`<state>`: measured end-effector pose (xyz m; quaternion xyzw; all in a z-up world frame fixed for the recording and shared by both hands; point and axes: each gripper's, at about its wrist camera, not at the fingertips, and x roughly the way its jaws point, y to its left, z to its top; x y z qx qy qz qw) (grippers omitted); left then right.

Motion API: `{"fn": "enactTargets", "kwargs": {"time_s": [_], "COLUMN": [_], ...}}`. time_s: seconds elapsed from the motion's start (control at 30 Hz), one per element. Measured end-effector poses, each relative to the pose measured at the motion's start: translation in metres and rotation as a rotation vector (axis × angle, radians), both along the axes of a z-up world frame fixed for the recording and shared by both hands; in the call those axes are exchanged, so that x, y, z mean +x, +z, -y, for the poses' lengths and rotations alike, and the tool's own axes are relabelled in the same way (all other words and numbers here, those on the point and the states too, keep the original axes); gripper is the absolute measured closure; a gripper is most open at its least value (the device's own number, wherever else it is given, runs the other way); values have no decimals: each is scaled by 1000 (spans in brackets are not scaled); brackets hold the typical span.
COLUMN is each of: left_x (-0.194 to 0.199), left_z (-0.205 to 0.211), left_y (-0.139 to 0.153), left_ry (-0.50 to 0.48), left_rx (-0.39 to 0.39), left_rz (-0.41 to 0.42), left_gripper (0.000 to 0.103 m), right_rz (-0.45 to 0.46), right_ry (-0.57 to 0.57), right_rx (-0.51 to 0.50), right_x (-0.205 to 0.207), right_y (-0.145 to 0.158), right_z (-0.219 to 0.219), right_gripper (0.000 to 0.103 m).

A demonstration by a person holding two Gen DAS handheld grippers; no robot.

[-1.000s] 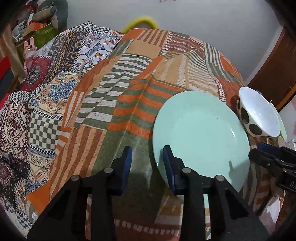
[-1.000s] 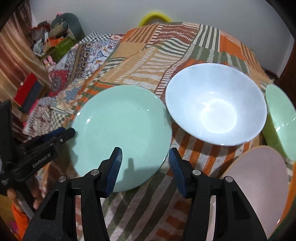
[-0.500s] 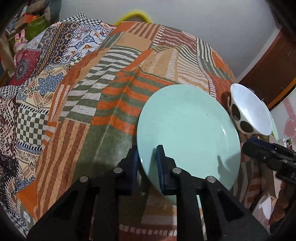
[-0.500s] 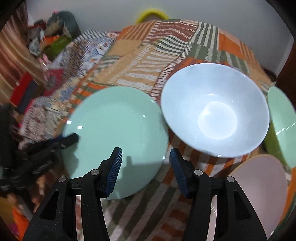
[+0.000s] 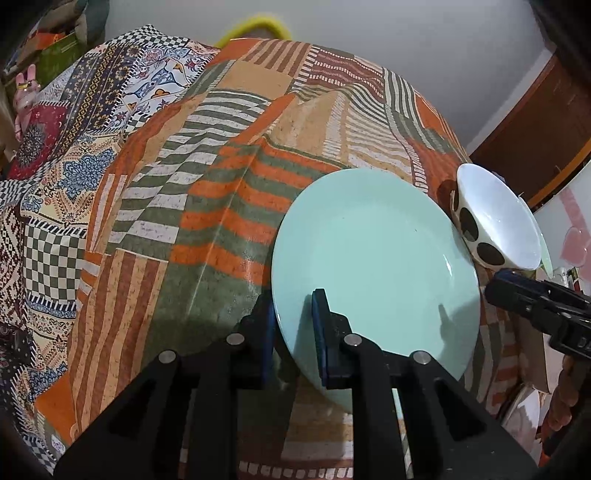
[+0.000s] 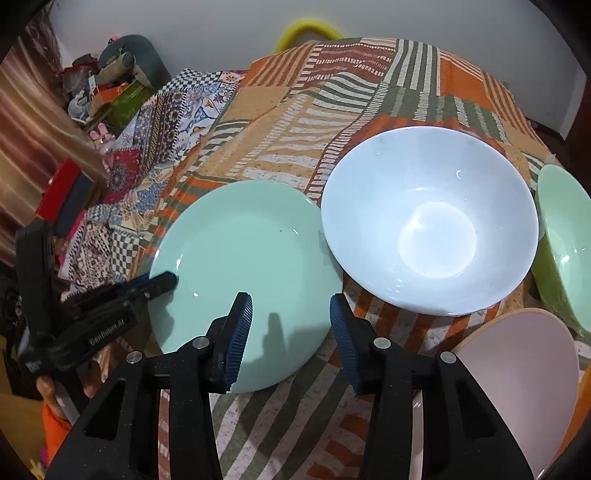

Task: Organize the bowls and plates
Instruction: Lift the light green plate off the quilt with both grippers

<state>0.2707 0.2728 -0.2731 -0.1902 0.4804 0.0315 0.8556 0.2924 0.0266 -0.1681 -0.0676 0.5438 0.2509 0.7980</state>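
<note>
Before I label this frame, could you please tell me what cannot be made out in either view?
- Left tool: its far pad is behind the round mint-green plate's rim in the left wrist view.
- Pale pink plate: cut off by the right wrist view's edge and the right tool.
- Lime-green bowl: cut off at the right edge.

A patchwork cloth (image 5: 229,206) in orange, green and checks covers the surface, with a yellow hoop (image 6: 308,31) behind it by the grey wall (image 5: 406,33).
</note>
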Motion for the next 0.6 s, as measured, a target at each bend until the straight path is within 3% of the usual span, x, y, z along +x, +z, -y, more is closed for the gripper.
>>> {"fn": "enactTargets", "kwargs": {"time_s": [0.07,0.3,0.6], "left_x": [-4,-40,-88], "left_z": [3,7,4], "left_y": [1,5,8], "left_ry": [-3,-7,24], "left_rx": [4,-73,-57], "left_rz": [-2,27,9], "left_gripper": [85,88,87], "right_rz": [6,-11,27], "right_ry": [-4,-11,49], "right_rx": [-34,-1,-12], "right_x": [3,5,-15], "right_y": [-2,-2,0], "right_z": [-1,6,-1], "right_gripper": [62,62,62]}}
